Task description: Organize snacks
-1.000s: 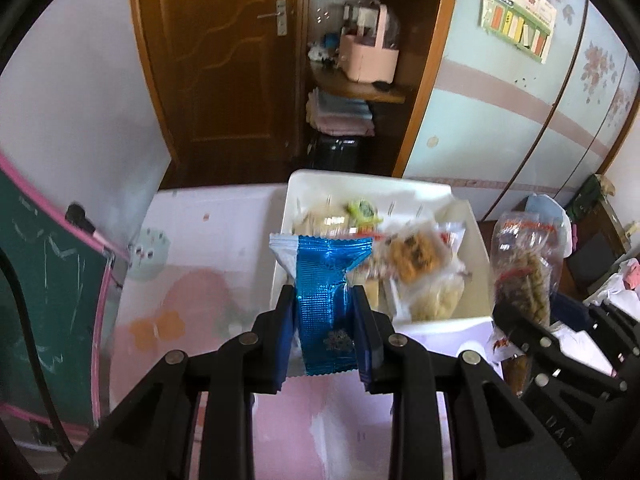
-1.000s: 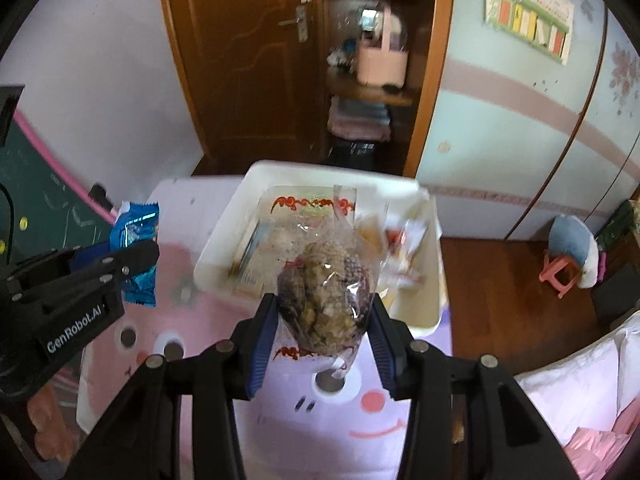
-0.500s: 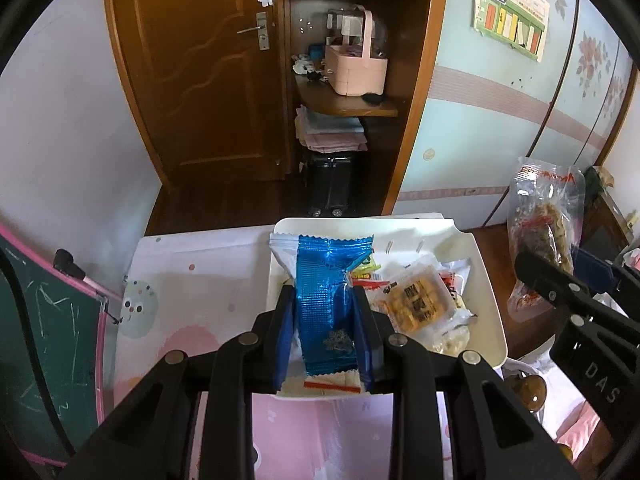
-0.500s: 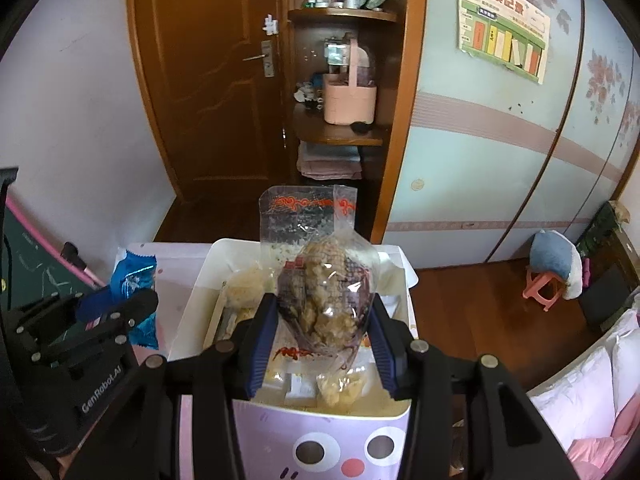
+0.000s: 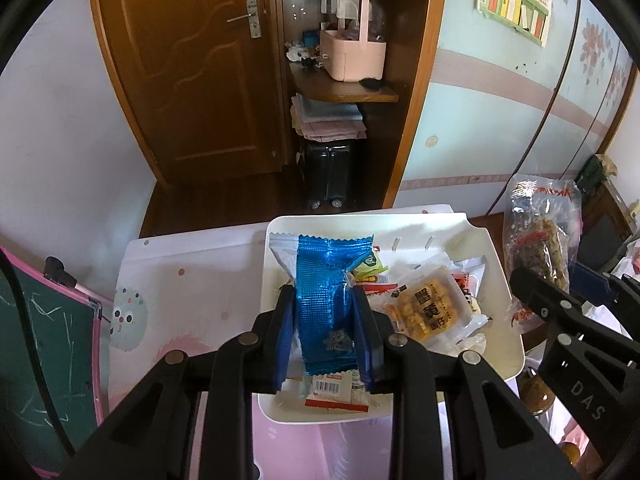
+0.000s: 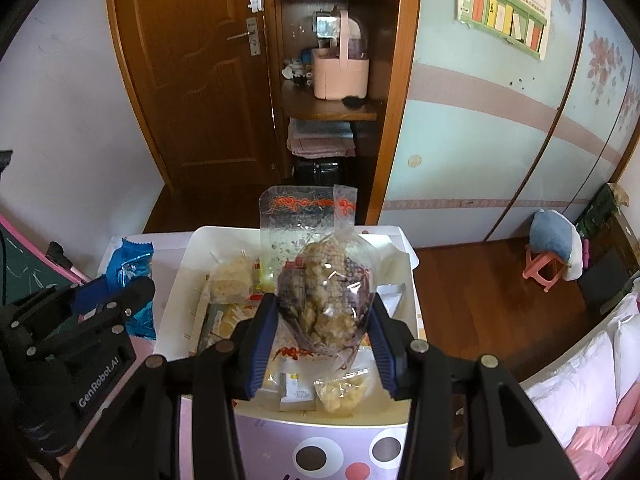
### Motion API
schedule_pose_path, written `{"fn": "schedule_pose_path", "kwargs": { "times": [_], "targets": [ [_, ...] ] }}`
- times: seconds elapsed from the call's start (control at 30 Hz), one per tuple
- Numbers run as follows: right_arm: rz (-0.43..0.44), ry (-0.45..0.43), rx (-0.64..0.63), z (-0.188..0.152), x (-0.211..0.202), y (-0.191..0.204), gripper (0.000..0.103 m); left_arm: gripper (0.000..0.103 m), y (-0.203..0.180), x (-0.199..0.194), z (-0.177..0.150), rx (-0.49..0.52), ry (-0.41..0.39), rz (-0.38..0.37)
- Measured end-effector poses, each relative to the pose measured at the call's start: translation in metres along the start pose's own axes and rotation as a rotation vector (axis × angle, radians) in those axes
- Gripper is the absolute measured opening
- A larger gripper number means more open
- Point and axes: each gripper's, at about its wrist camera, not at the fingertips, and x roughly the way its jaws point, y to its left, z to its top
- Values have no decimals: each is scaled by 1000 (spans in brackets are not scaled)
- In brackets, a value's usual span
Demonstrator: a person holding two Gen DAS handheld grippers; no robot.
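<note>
My left gripper [image 5: 325, 322] is shut on a shiny blue snack packet [image 5: 326, 292] and holds it upright above the left part of a white tray [image 5: 505, 300]. The tray holds several wrapped snacks, among them an orange biscuit pack [image 5: 430, 306]. In the right wrist view my right gripper [image 6: 325, 320] is shut on a clear bag of brown clustered snacks [image 6: 324, 298], held upright over the same white tray [image 6: 180, 280]. The right gripper with its clear bag [image 5: 538, 240] shows at the right edge of the left wrist view. The blue packet [image 6: 130, 266] appears at the left of the right wrist view.
The tray sits on a table with a pink cartoon cloth [image 5: 180, 292]. A green chalkboard with a pink frame [image 5: 44, 344] leans at the left. Behind are a brown door [image 5: 192, 60], a corner shelf with a pink basket [image 5: 352, 54], a pink stool [image 6: 546, 268] and bedding [image 6: 588, 392].
Both grippers have moved forward with their packets, from in front of the tray to above it. The tray now lies lower and closer under the held snacks.
</note>
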Motion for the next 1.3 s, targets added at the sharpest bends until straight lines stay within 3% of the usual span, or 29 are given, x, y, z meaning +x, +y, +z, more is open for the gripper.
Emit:
{"fn": "schedule_pose_path", "kwargs": {
  "times": [0.1,0.17,0.2,0.23,0.27,0.37,0.83,1.3],
  "targets": [
    [6,17,-1,0,6,1,45,26,0,3,0,8,-3,12],
    [23,25,0,-2,9,2,45,32,0,3,0,4,-8,16],
    [27,25,0,-1,10,1,45,55,1,3,-1,-2,-10,17],
    [32,25,0,-2,10,1,46,87,3,2,-1,-12,-13,22],
    [35,27,0,-3,11,1,49,94,6,-1,-2,-26,-28,36],
    [38,33,17,-6,12,-3,53,95,11,-5,-3,-33,-49,26],
    [70,63,58,-26,-2,-11,53,95,10,-40,-30,-18,-66,32],
    [113,144,75,-111,-42,-7,53,95,7,-84,-124,-40,22,71]
  ]
}}
